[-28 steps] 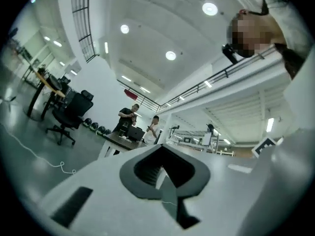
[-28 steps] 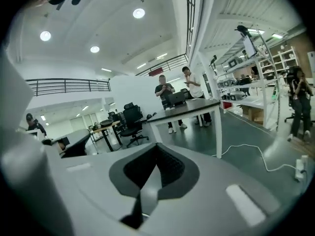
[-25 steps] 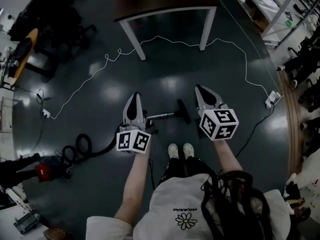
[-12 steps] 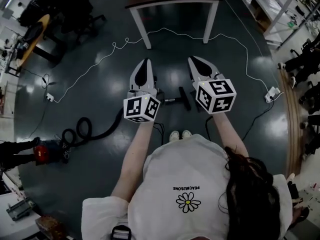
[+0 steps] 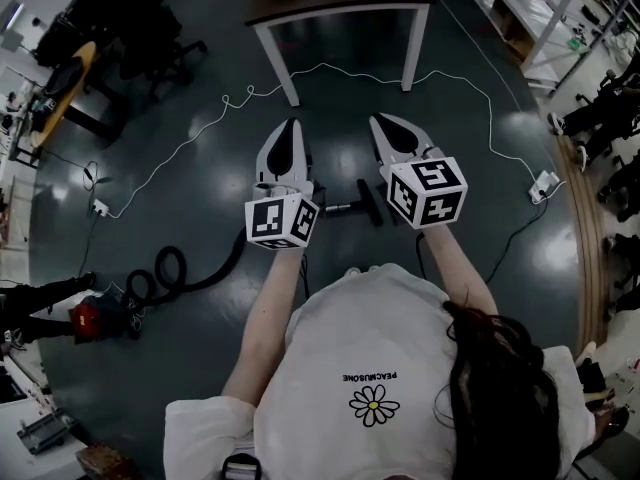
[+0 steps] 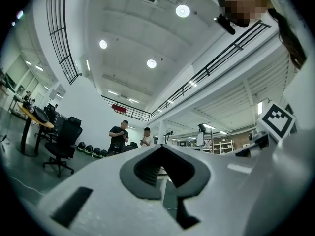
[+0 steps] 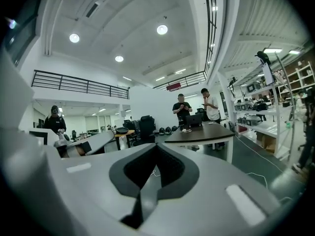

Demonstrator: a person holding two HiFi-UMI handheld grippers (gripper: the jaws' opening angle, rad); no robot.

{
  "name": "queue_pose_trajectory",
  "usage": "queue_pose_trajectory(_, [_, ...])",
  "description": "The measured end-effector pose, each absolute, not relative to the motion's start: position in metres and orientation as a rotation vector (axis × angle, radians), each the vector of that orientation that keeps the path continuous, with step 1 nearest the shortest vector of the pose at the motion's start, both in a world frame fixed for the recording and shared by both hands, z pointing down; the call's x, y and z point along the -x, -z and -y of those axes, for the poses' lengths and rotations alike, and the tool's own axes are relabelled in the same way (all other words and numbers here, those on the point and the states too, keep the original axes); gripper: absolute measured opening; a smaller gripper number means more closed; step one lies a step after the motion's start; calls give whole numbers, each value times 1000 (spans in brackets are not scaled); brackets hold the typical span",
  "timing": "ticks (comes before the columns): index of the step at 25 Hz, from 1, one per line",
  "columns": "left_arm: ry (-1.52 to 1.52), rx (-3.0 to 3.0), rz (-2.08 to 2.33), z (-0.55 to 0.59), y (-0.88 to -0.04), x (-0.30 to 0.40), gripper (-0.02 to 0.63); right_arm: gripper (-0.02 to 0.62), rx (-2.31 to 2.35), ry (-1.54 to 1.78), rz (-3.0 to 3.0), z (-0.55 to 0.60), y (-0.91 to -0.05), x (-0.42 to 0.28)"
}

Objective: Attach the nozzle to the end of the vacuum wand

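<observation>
In the head view the silver vacuum wand [image 5: 338, 208] lies on the dark floor between my two arms. The black nozzle [image 5: 370, 201] sits crosswise at its right end; I cannot tell whether they are joined. My left gripper [image 5: 287, 125] and right gripper [image 5: 380, 120] are held side by side well above the floor, both shut and empty. The left gripper view shows its shut jaws [image 6: 161, 149] aimed up toward the ceiling. The right gripper view shows its shut jaws [image 7: 156, 149] aimed level across the room.
A black hose [image 5: 205, 268] runs left from the wand to a coil and a red vacuum body [image 5: 88, 320]. A dark table with white legs [image 5: 285, 78] stands ahead, a white cable [image 5: 180, 148] loops over the floor, and a power strip [image 5: 545, 185] lies right. People stand beyond the table [image 7: 211, 129].
Both grippers have risen from just over the wand and moved forward, still shut and empty. The person has straightened up, and the wand and nozzle stay on the floor.
</observation>
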State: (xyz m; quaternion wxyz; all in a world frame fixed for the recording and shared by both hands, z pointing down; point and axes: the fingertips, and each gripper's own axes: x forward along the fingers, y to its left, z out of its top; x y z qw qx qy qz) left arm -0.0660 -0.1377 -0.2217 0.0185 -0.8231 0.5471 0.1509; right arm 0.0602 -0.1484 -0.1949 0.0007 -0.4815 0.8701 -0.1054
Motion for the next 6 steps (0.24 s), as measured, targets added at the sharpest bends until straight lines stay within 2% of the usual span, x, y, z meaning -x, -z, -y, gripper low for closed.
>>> queue_pose_trajectory(6, [-470,2558,-1697,137,224,71,2,7,1498,308,-2743,149,202,-51])
